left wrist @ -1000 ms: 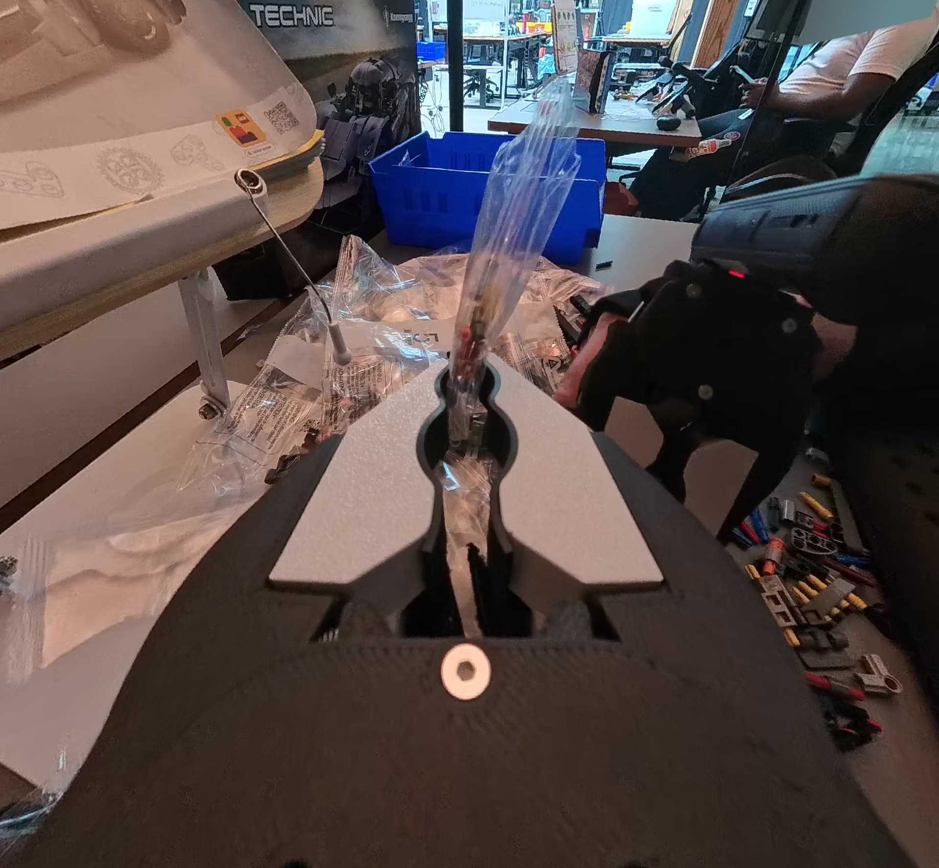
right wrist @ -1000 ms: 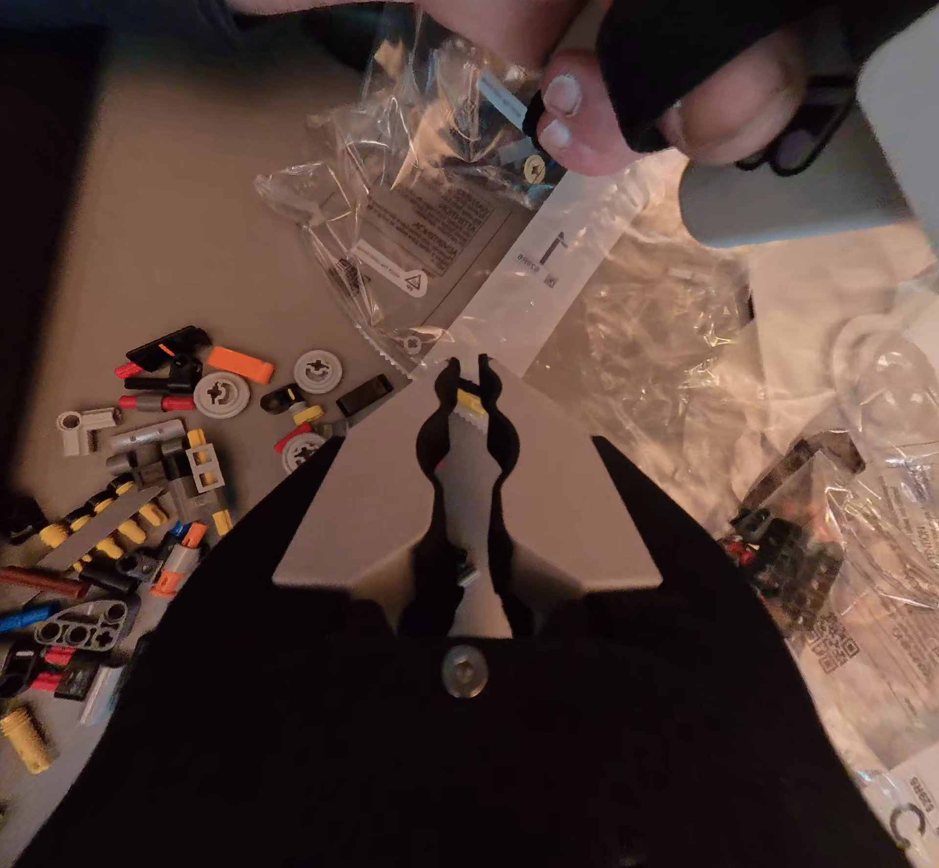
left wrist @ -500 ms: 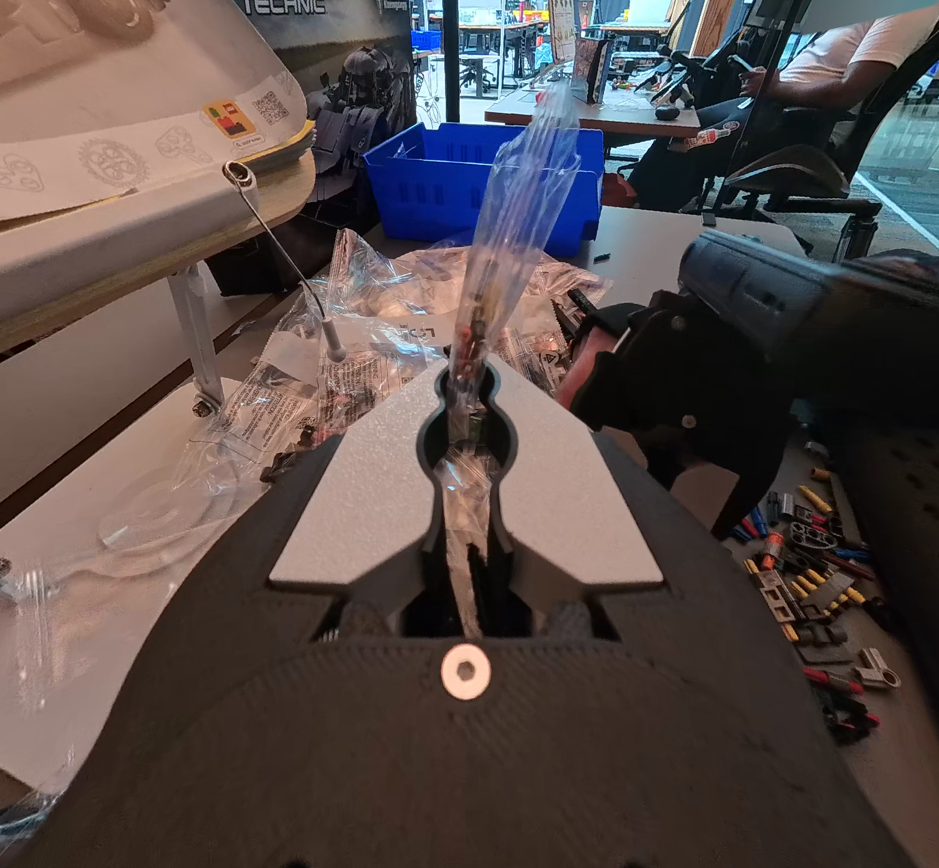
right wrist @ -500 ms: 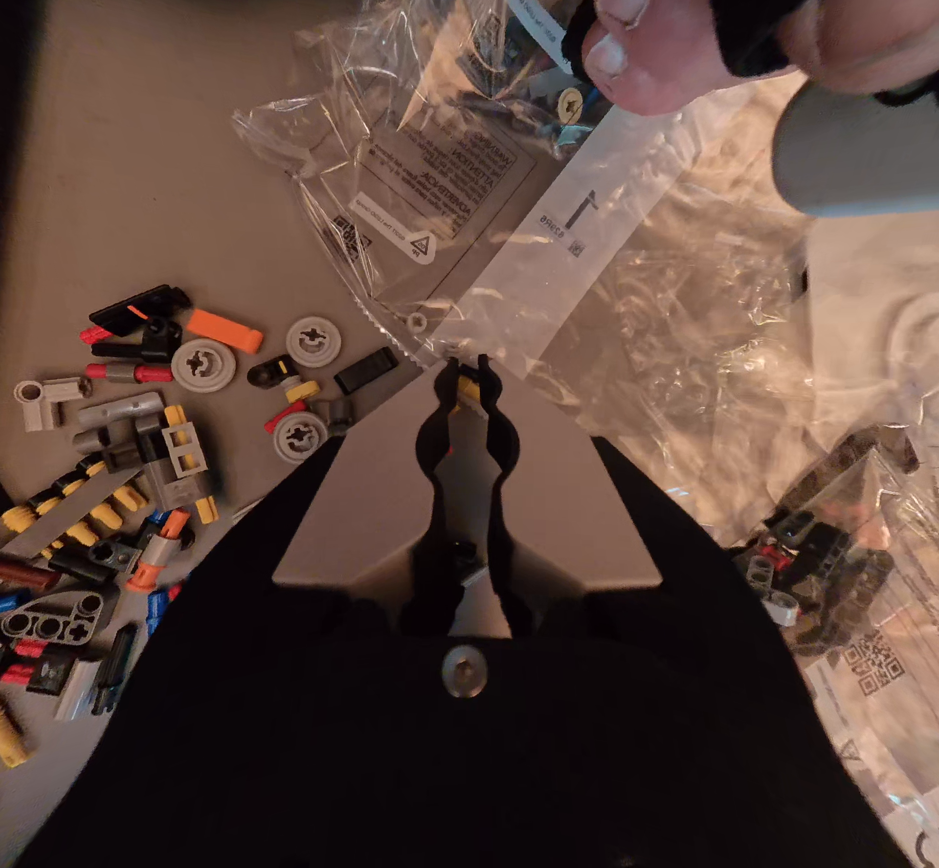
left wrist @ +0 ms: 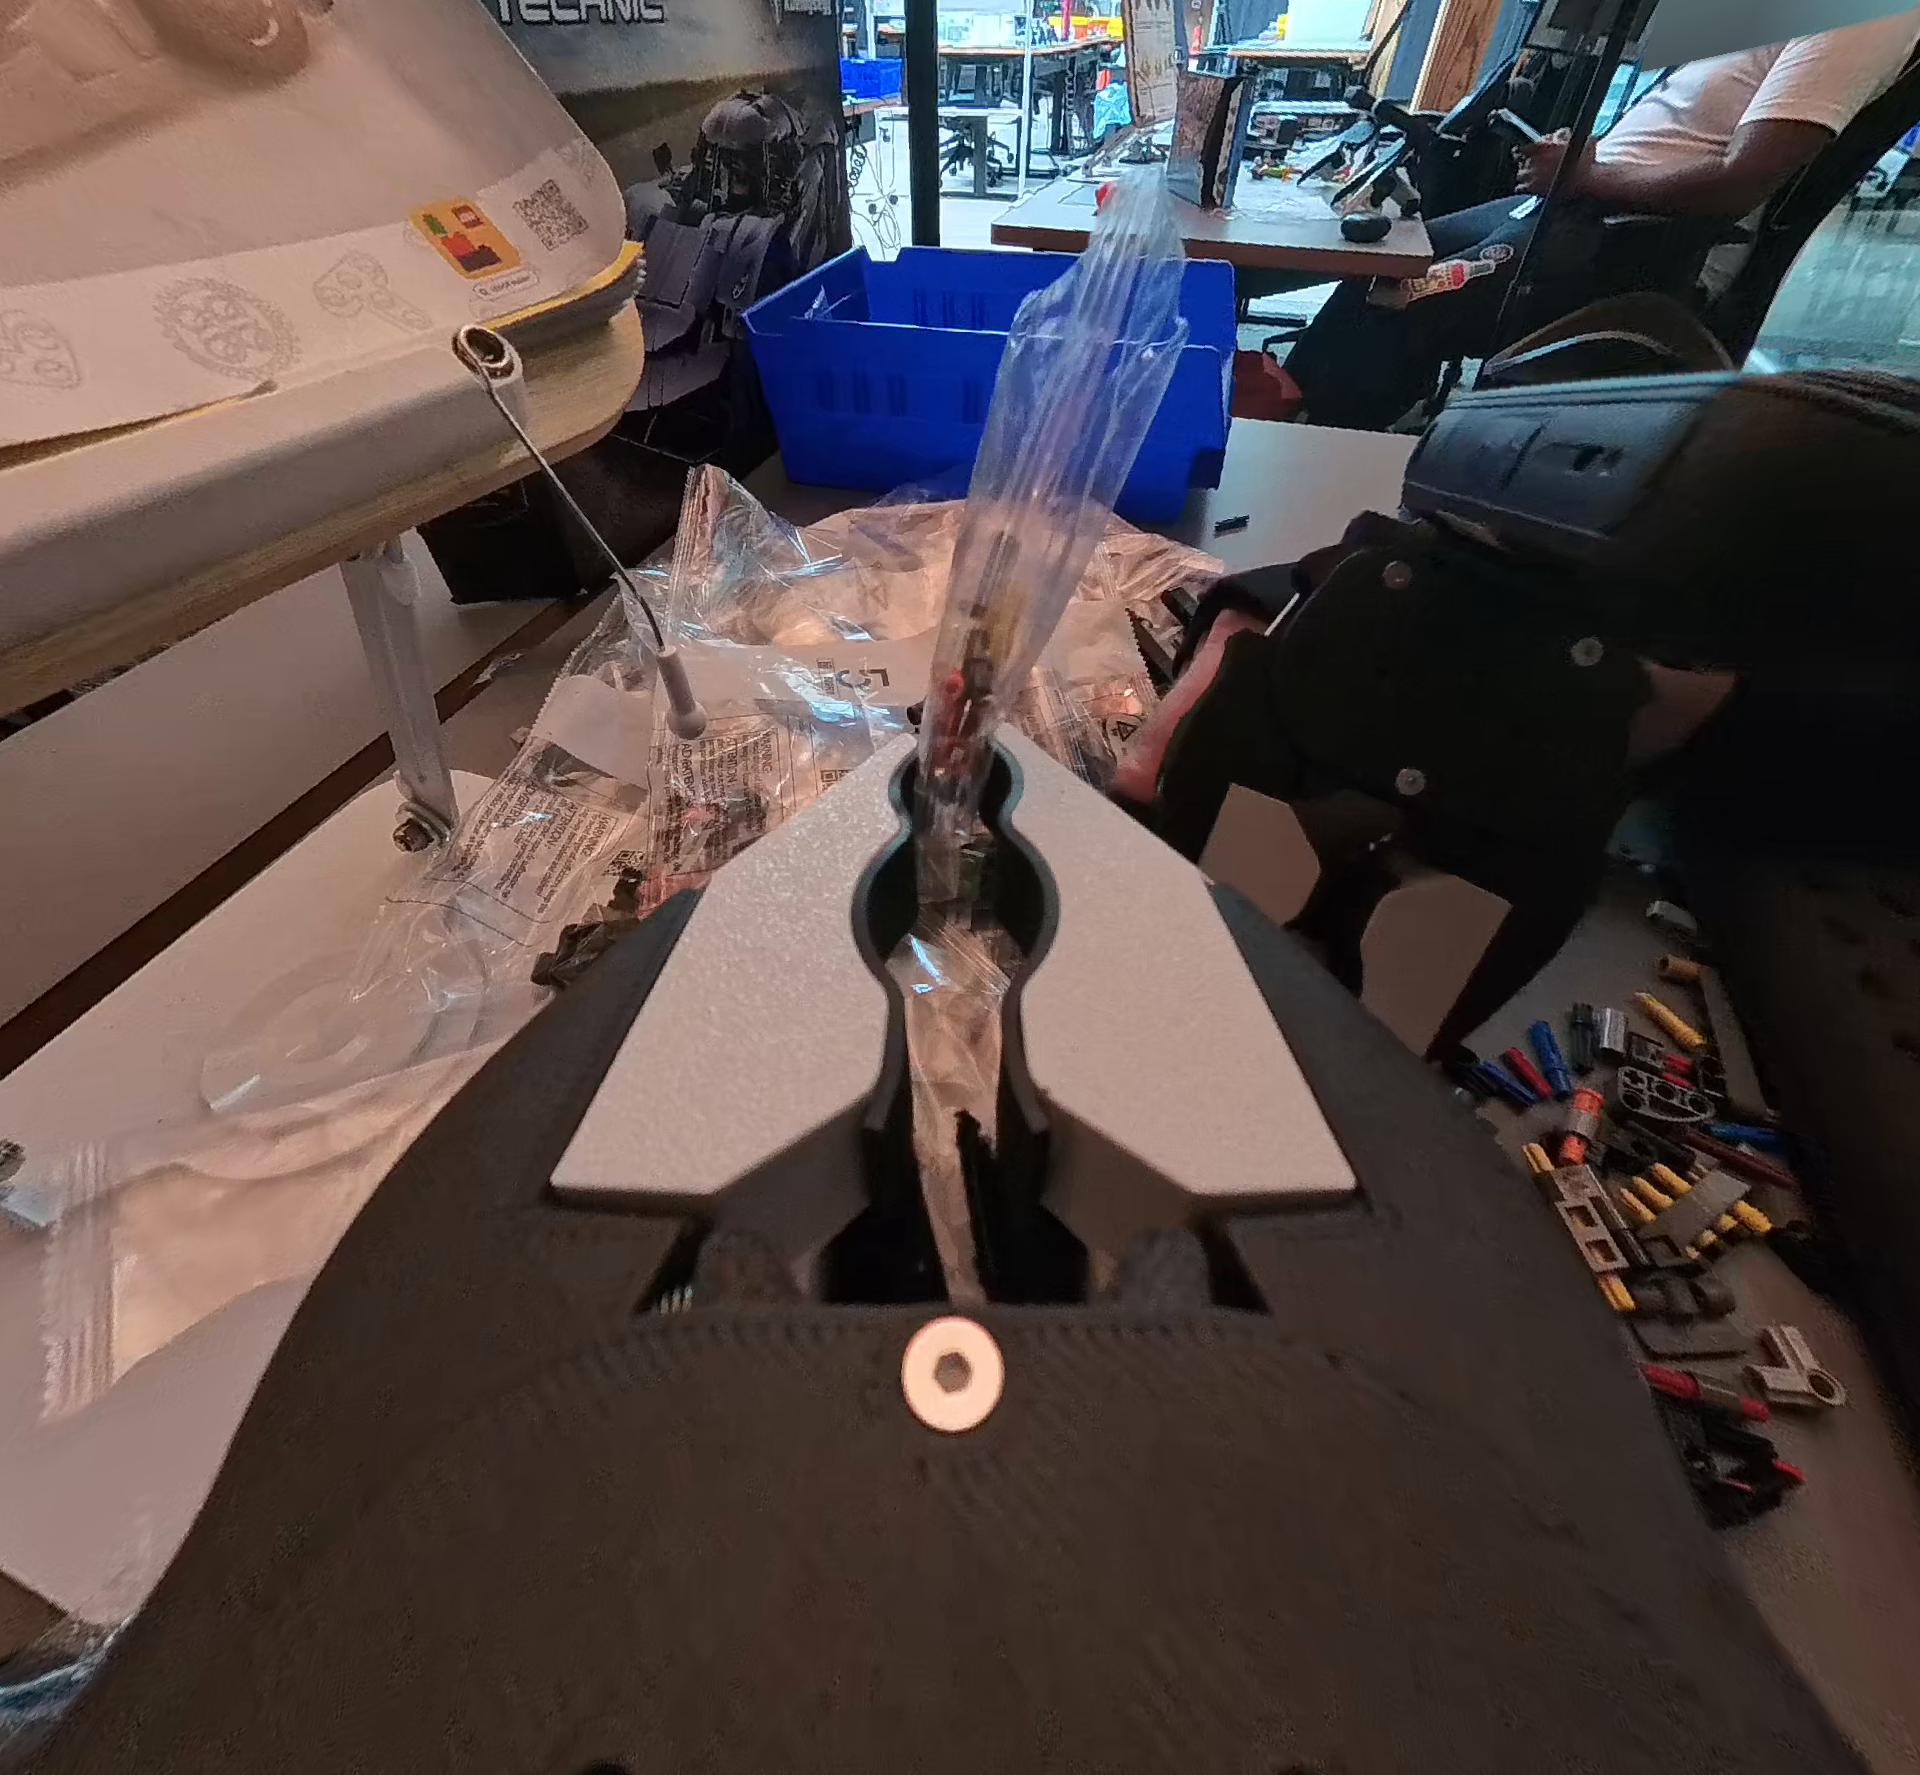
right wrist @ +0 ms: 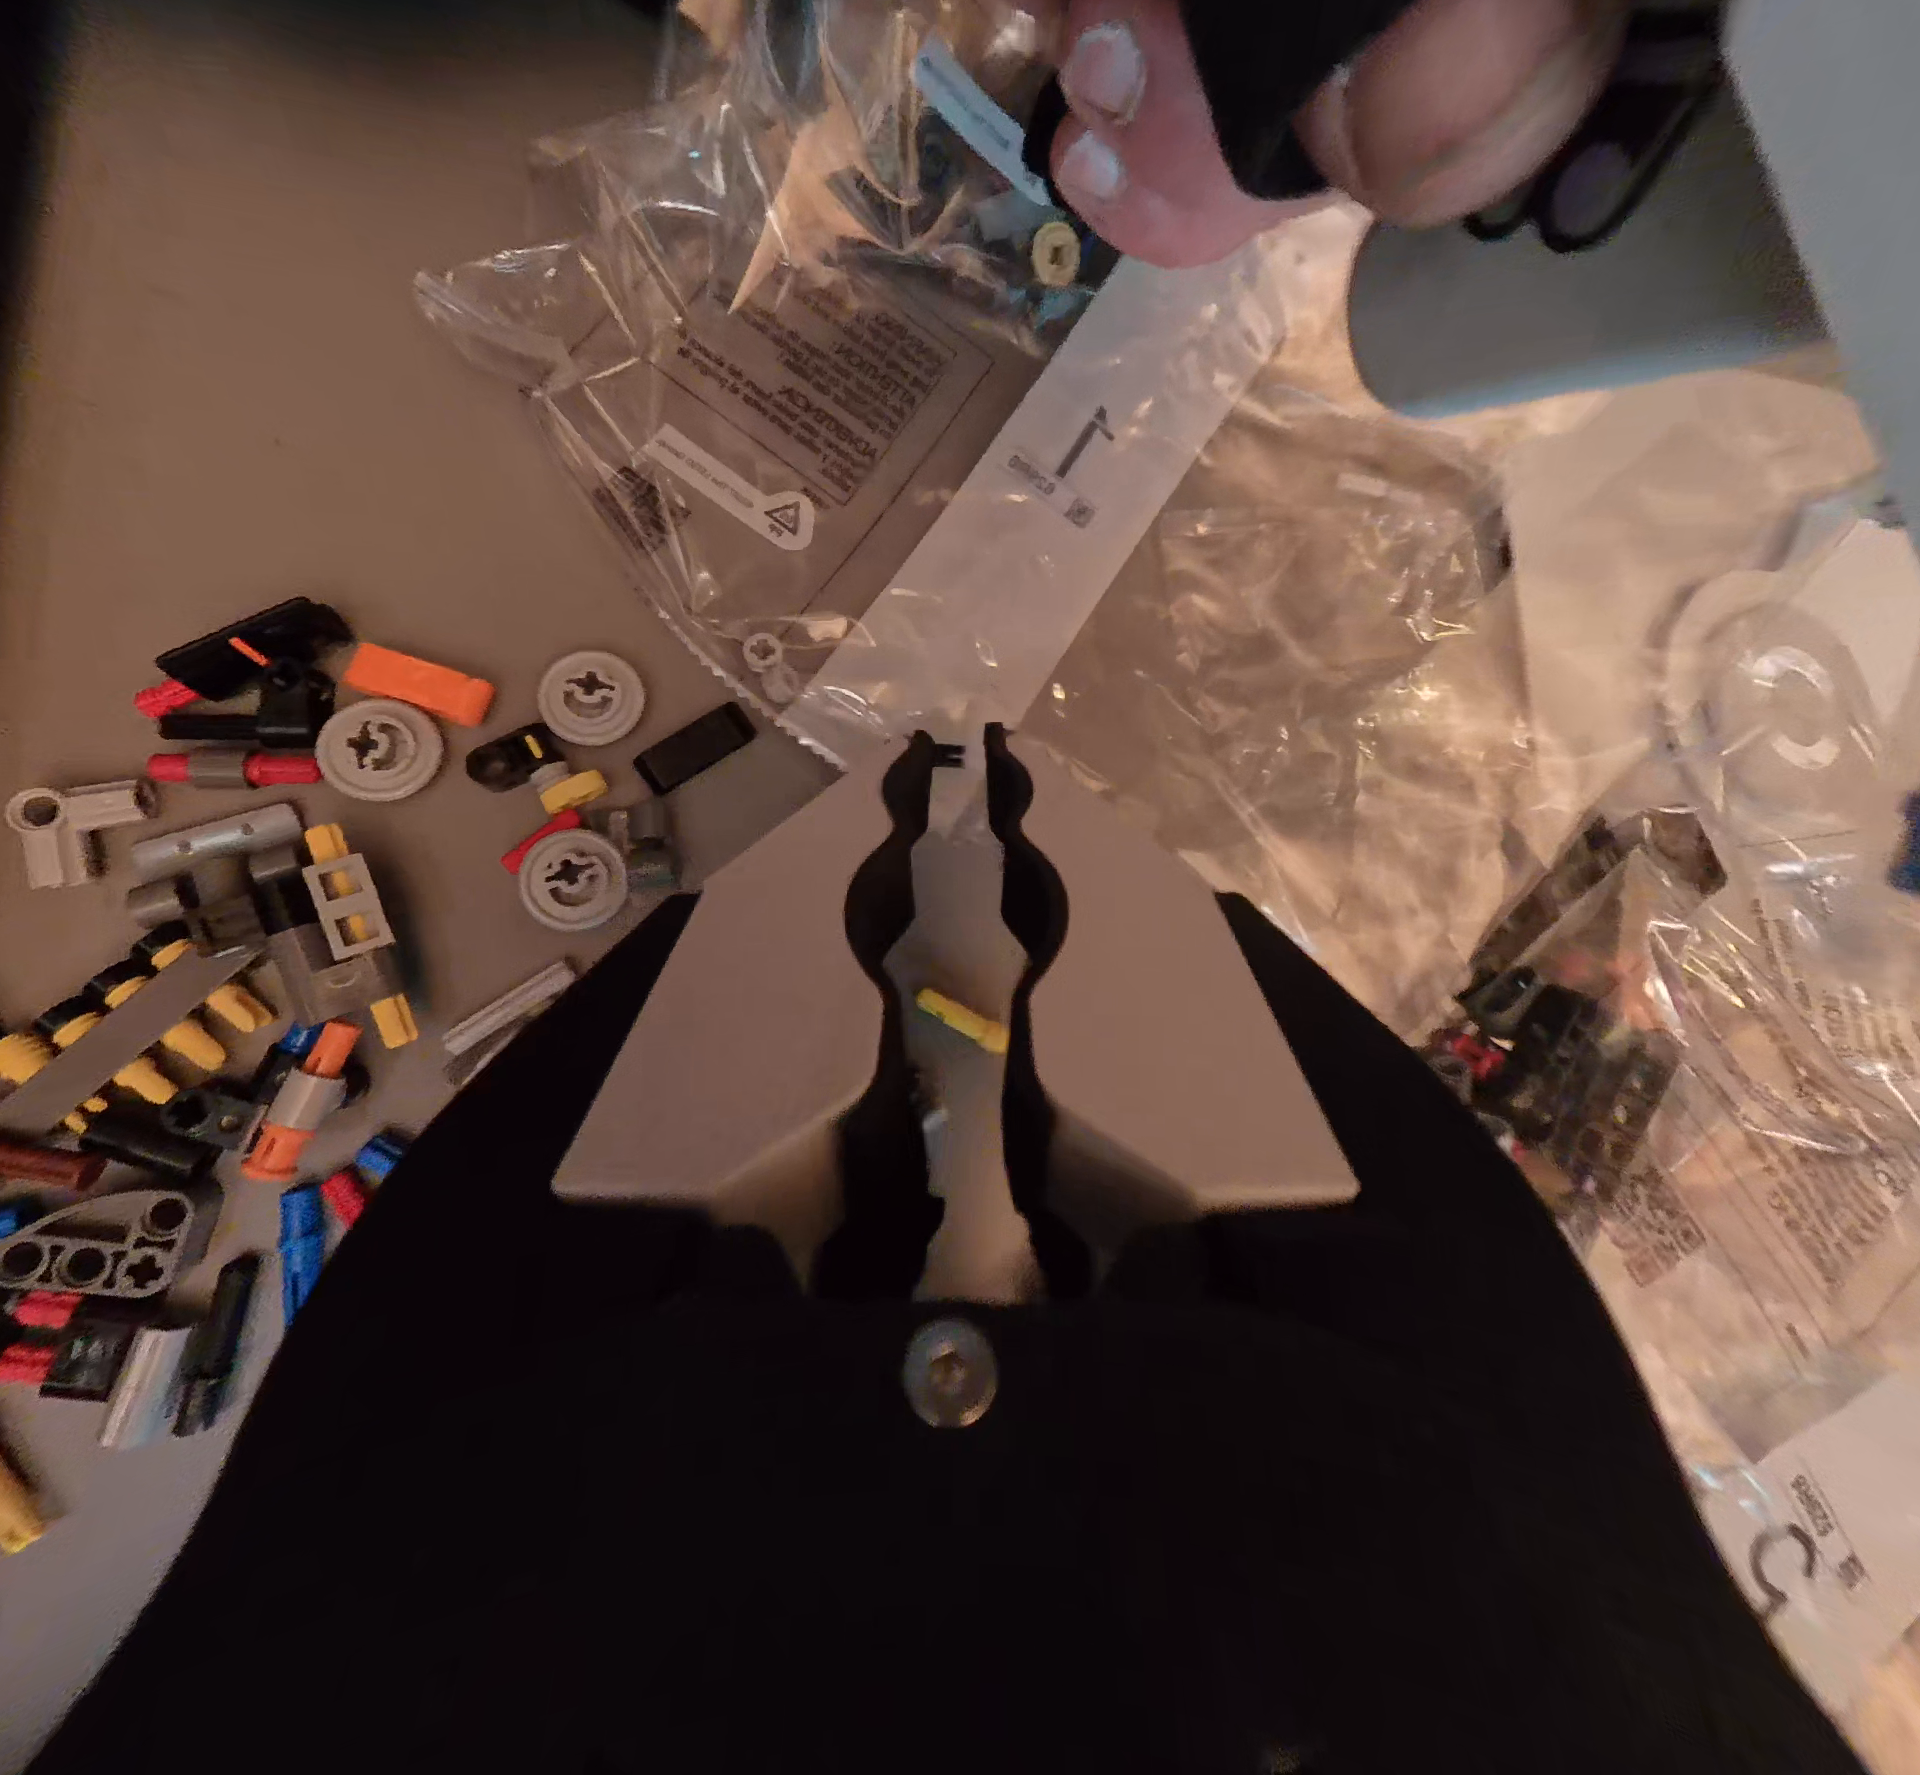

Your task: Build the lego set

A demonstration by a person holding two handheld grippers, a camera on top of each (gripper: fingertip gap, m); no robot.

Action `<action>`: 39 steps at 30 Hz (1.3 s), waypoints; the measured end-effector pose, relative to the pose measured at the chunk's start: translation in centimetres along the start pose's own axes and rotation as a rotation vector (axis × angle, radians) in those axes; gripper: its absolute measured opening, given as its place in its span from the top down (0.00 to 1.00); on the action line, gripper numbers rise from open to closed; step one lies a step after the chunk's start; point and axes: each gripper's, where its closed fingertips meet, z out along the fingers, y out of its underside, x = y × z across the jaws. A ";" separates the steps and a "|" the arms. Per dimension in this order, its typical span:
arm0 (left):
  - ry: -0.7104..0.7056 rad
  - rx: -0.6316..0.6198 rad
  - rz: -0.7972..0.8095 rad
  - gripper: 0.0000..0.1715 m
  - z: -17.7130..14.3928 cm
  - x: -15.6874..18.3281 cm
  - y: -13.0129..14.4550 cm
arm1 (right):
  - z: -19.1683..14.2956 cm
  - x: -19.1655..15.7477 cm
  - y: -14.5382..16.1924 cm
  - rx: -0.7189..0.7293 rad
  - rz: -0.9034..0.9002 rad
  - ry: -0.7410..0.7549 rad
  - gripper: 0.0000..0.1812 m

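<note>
Emptying bag (left wrist: 1070, 437) pinched in left gripper (left wrist: 954, 769); right gripper (right wrist: 954, 749) narrowly parted, empty; loose pieces (right wrist: 260, 894) at 9 o'clock, nothing assembled.

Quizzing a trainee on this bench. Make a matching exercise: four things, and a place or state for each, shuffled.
Things:
1. upright bag
2. bin
3. orange piece
4. booklet

Places or states:
a. blue, at the back
b. propped up, far left
c. pinched in the left tongs
d. lying flat among loose parts

Pairs: 1-c, 2-a, 3-d, 4-b
</note>
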 end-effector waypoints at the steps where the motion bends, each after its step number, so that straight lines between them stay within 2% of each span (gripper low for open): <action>1: -0.001 0.003 0.000 0.97 -0.1 0.0 -0.1 | -0.3 0.5 -0.1 0.010 0.011 0.020 0.95; 5: -0.007 0.015 0.000 0.97 -0.3 -0.1 -0.4 | -2.0 1.8 0.0 0.046 0.058 0.049 0.96; 9: -0.006 0.016 0.001 0.97 -0.2 -0.1 -0.4 | -2.6 1.8 1.3 0.020 0.093 0.024 0.95; 14: -0.007 0.017 0.001 0.97 -0.3 -0.1 -0.5 | -1.4 -0.1 0.3 0.036 0.021 -0.033 0.91; 20: -0.004 0.013 0.003 0.97 -0.2 0.0 -0.4 | 0.5 -0.6 0.7 -0.026 -0.023 -0.031 0.90; 29: -0.001 -0.004 0.009 0.97 0.1 0.1 -0.1 | 1.1 -0.6 1.2 -0.053 -0.051 -0.034 0.94; 39: 0.002 -0.011 0.009 0.97 0.3 0.2 0.1 | 1.4 -1.0 0.4 -0.058 -0.159 -0.008 0.92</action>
